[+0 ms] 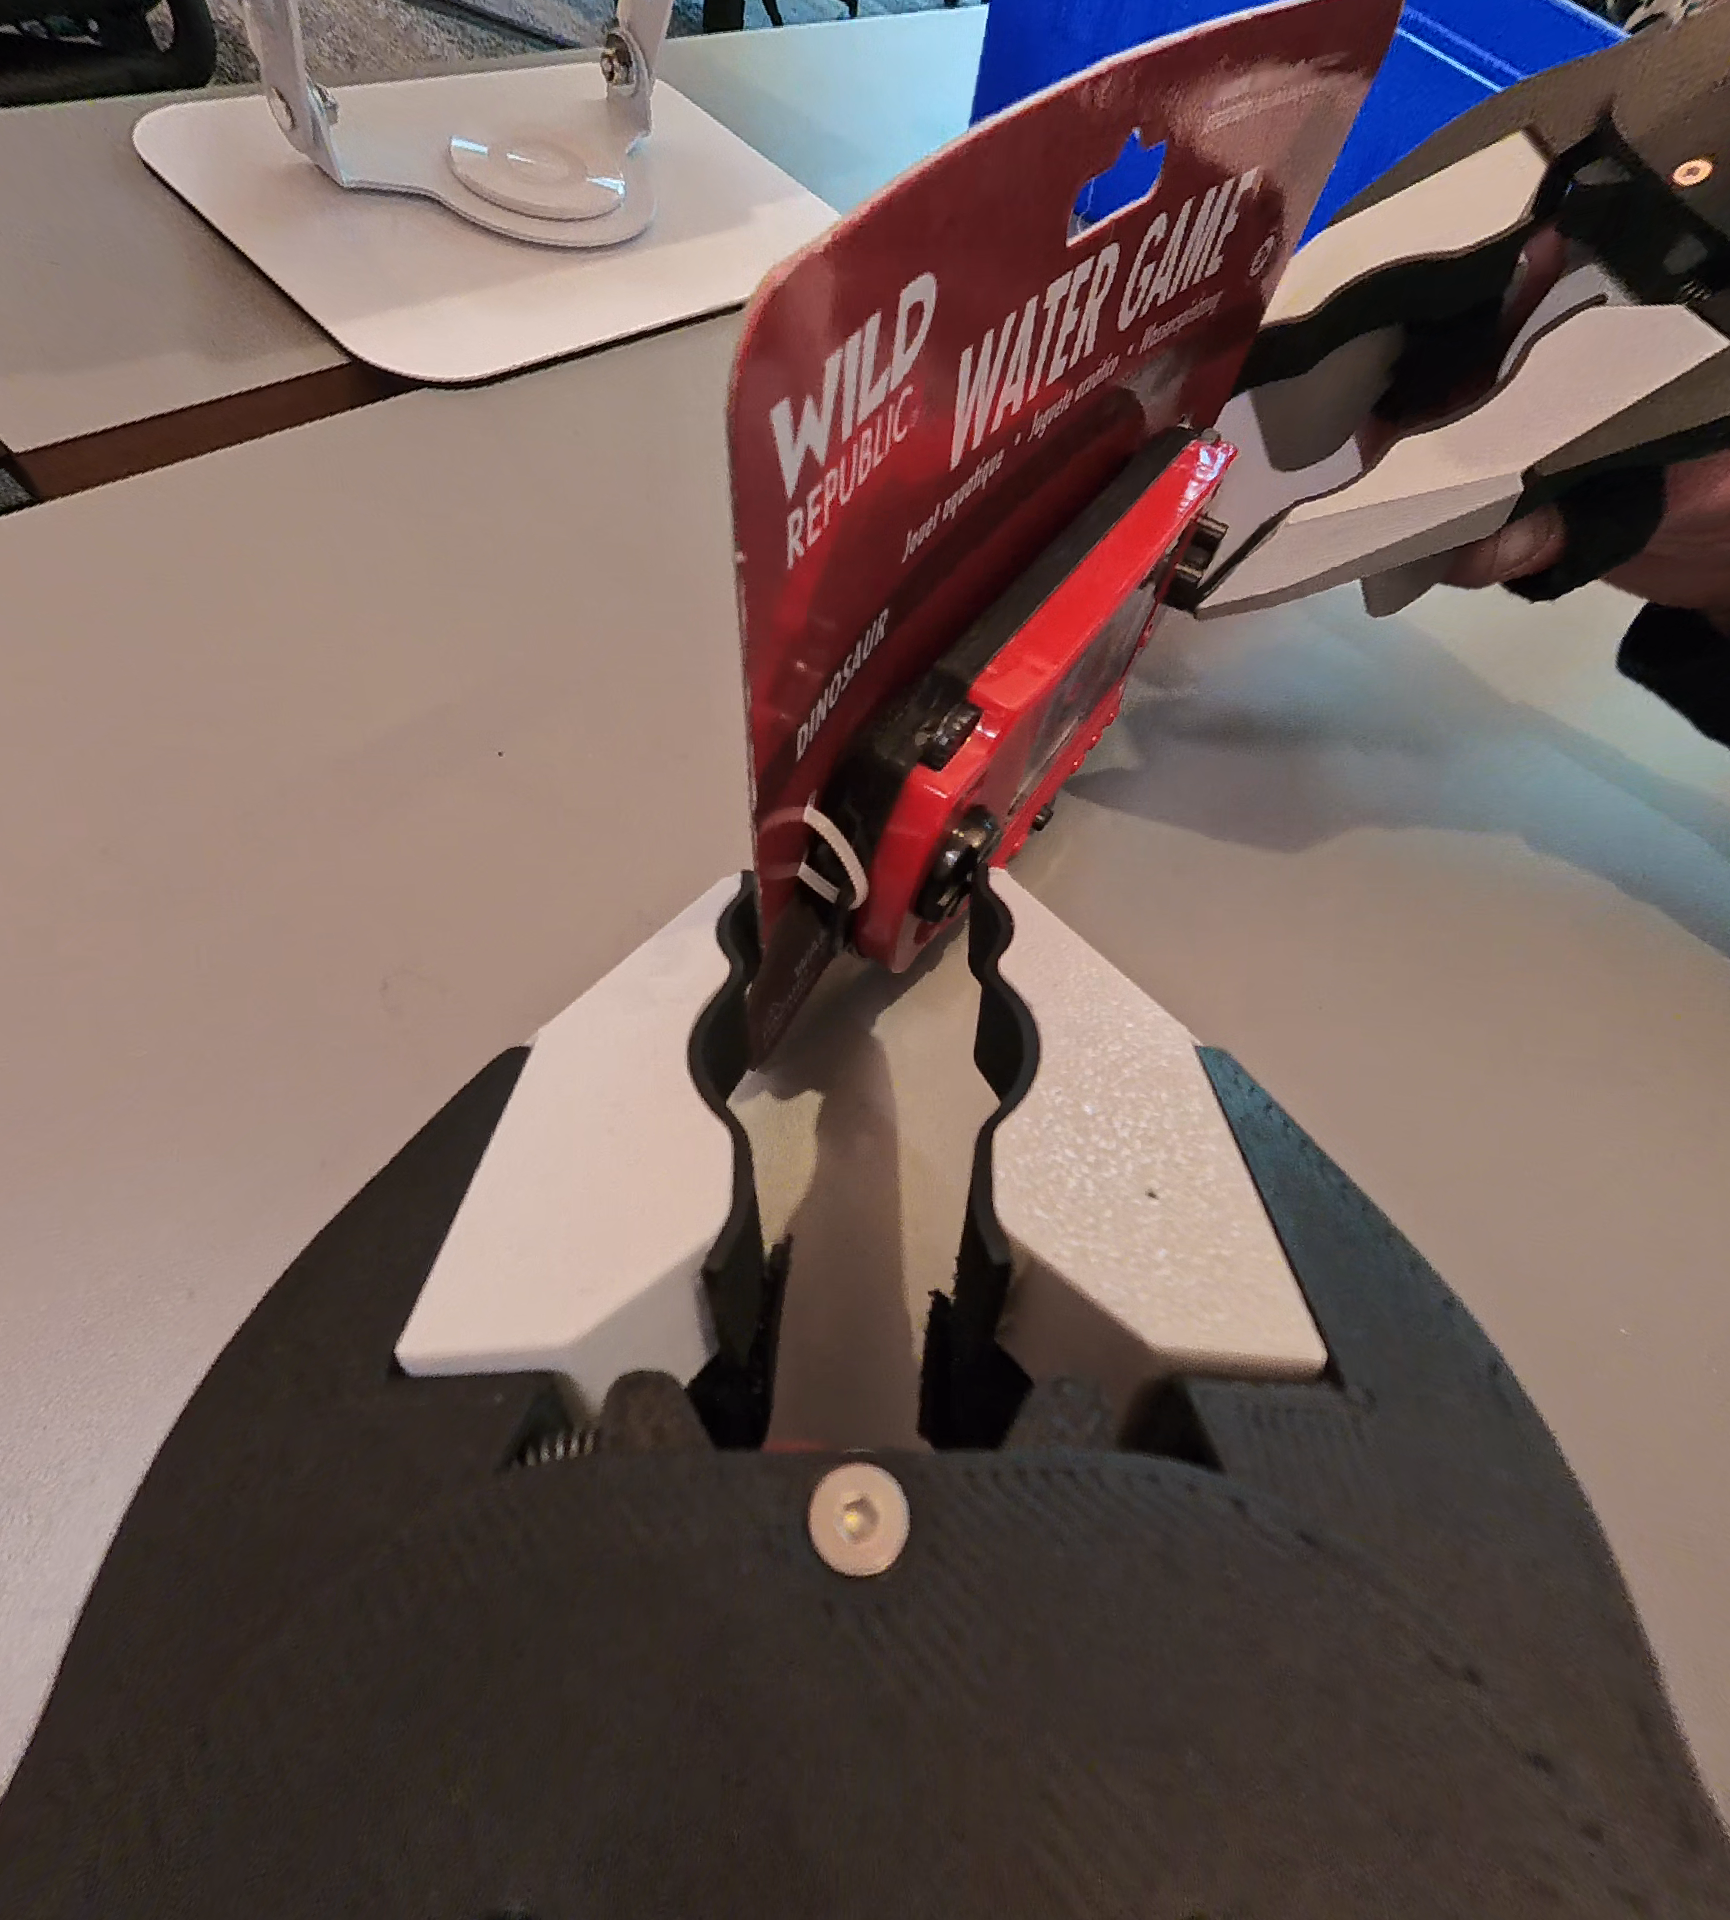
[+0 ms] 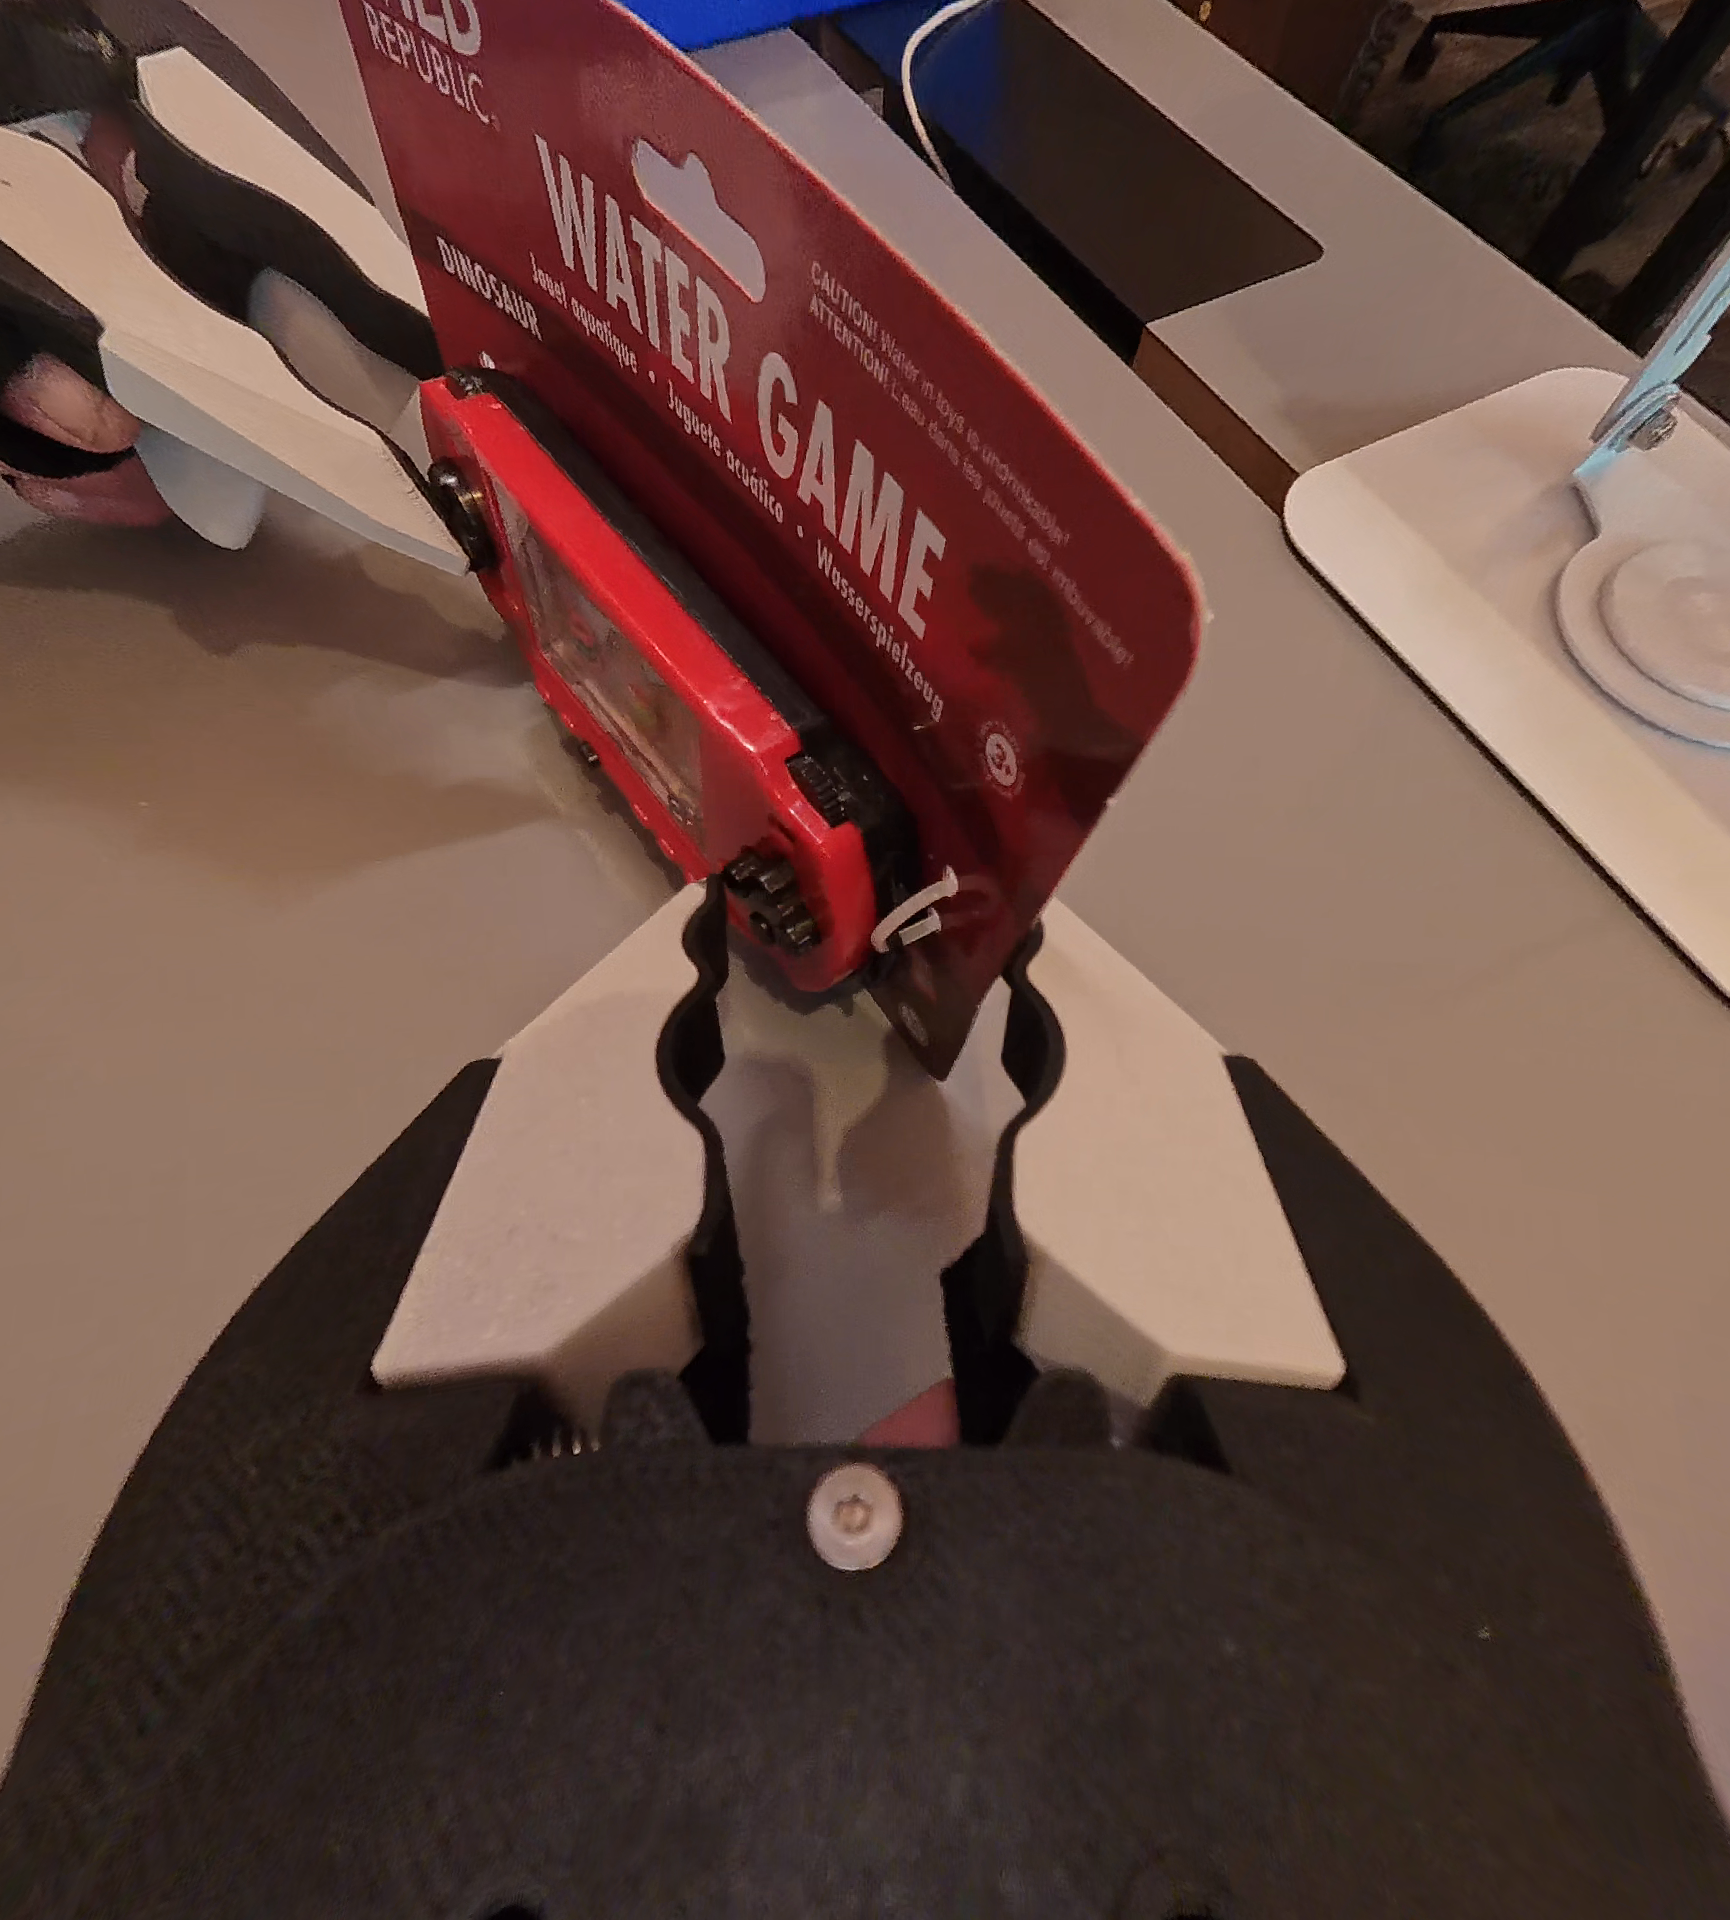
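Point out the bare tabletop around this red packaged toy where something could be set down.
Bare grey table lies left of the red packaged toy, up to the white stand base. Another strip runs between toy and base. It is crowded at the toy's ends, where the left tool and right tool close on it.

Grey table (image 1: pixel 321 727); white stand base (image 1: pixel 404 249) behind; blue bin (image 1: pixel 1443 114); carpet beyond.
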A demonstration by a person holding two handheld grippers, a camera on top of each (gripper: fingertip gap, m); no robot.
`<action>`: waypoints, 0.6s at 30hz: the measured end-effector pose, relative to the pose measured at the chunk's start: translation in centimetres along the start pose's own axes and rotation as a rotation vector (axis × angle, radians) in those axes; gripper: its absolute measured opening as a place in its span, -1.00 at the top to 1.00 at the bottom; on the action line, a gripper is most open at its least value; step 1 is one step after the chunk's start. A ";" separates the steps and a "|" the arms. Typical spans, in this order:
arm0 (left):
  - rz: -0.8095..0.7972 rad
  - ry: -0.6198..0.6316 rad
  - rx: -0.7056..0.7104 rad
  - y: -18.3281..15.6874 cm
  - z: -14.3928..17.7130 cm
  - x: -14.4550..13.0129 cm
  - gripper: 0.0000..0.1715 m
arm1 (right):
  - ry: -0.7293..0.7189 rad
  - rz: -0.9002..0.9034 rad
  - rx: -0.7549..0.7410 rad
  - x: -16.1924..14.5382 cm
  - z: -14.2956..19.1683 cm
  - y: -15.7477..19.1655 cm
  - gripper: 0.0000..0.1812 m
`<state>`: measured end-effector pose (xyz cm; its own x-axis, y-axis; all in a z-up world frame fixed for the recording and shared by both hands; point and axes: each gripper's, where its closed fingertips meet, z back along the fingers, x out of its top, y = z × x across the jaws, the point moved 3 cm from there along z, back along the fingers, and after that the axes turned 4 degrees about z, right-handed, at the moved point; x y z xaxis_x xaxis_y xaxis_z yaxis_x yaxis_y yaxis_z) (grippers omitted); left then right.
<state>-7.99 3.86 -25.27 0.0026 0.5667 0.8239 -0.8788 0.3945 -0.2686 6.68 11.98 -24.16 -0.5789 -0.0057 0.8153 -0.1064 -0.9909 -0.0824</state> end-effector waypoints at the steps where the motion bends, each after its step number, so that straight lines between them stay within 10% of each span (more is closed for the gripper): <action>1: -0.001 0.000 0.000 0.0 0.0 0.0 0.56 | 0.006 0.005 -0.002 0.0 0.1 0.0 0.45; 18: -0.007 -0.002 0.004 0.1 -0.2 0.1 0.58 | -0.001 -0.024 -0.016 0.1 -0.2 -0.2 0.58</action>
<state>-8.03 4.11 -25.27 0.0074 0.5625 0.8267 -0.8808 0.3952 -0.2610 6.52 12.19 -24.18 -0.5751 0.0183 0.8179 -0.1335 -0.9884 -0.0718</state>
